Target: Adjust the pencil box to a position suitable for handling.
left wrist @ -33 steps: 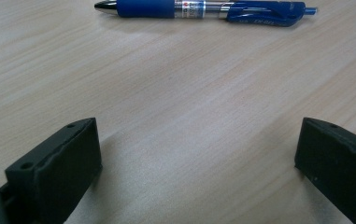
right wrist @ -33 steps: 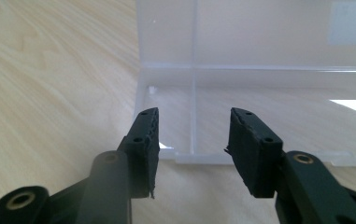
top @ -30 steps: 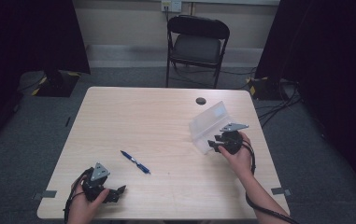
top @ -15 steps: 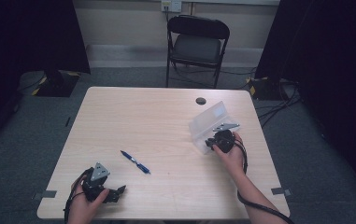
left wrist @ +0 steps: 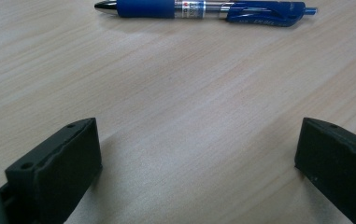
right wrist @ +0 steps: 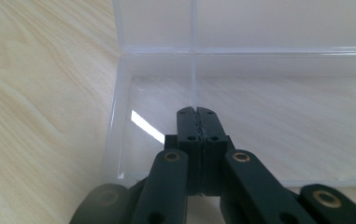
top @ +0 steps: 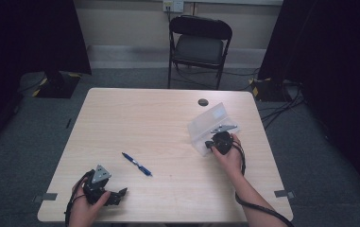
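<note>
The table (top: pixel 168 123) is pale wood with a fine grain. The pen (left wrist: pixel 203 9) is dark blue, with a clear middle band (red lettering, too small to read). The box (right wrist: pixel 259 93) is clear plastic, perhaps slightly frosted.

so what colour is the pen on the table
Blue, with a clear middle section and a silver tip; the pen shows best in the left gripper view.

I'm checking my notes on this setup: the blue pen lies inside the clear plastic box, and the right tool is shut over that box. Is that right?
Not quite. The blue pen lies on the bare table, apart from the clear plastic box and in front of the left tool, as the high view shows. The rest holds: the right tool is shut, its jaws together over the open box.
</note>
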Demonstrator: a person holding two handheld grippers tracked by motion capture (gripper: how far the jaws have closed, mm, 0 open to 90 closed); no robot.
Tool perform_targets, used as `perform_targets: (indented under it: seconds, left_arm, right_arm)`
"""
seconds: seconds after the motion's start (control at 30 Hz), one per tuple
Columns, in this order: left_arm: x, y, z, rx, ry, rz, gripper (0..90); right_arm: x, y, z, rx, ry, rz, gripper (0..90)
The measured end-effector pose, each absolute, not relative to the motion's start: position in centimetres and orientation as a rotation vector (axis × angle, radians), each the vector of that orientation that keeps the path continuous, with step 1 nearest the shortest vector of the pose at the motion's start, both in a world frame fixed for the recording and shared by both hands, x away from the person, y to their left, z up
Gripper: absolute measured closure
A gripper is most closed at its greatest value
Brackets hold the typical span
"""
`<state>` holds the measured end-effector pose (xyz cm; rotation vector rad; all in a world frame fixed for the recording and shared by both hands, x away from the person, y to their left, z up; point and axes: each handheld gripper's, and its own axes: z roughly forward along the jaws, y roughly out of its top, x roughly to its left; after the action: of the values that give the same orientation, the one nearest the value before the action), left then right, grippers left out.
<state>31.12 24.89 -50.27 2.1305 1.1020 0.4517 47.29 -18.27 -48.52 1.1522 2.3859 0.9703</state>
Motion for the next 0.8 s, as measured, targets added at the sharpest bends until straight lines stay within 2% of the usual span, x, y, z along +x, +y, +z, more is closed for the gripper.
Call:
perform_targets:
  seconds: [0.8]
  left_arm:
    - [31.1, 24.9, -50.3, 2.132, 1.101, 0.452, 0.0]
  right_arm:
    - [46.6, -10.5, -48.9, 1.016, 2.466, 1.059, 89.7]
